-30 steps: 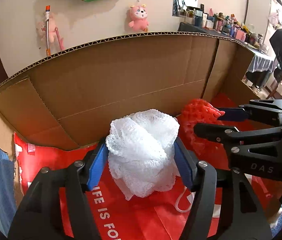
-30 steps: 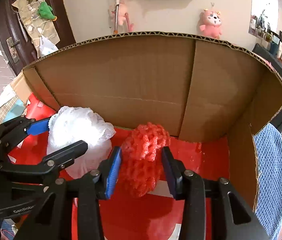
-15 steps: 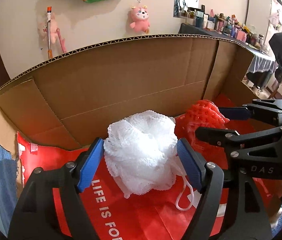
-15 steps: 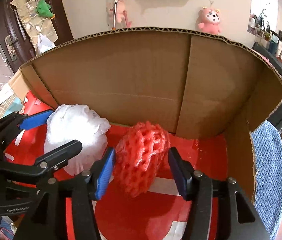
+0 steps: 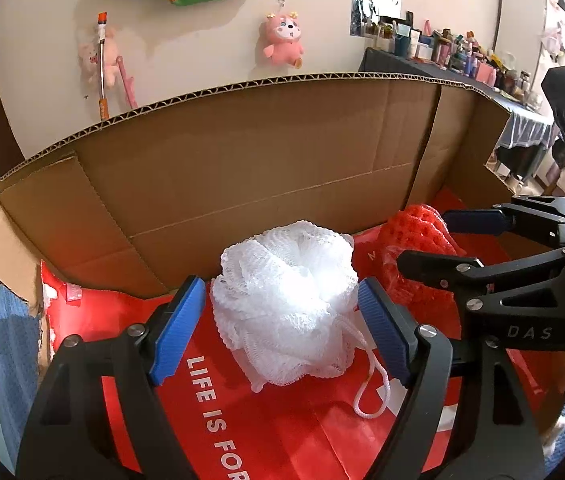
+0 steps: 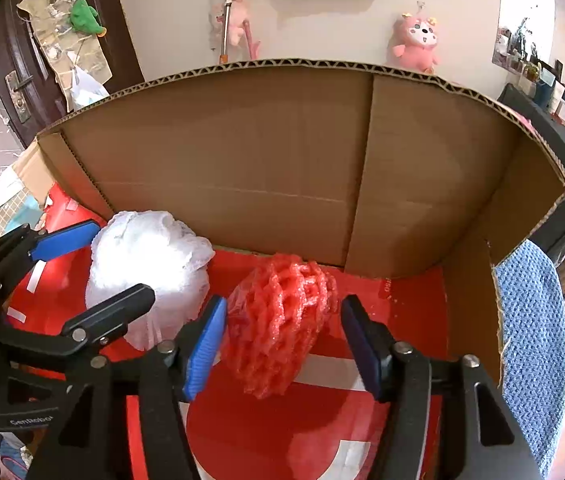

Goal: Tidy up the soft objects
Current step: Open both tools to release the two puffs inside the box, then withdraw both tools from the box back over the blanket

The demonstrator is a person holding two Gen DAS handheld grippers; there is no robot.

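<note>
White mesh bath pouf [image 5: 286, 304] and red foam net [image 6: 282, 320] lie inside open cardboard box [image 6: 282, 152]. Left gripper [image 5: 282, 328] and right gripper [image 6: 282, 344] have jaws just opened, pads clear; both items look delivered, retreat pending.

"LIFE IS FOR" on red box floor [image 5: 242, 432]; "DAS" on right gripper [image 5: 422, 240].

Bright indoor light, upper-right glare, fisheye-bent edges, sharp focus.
</note>
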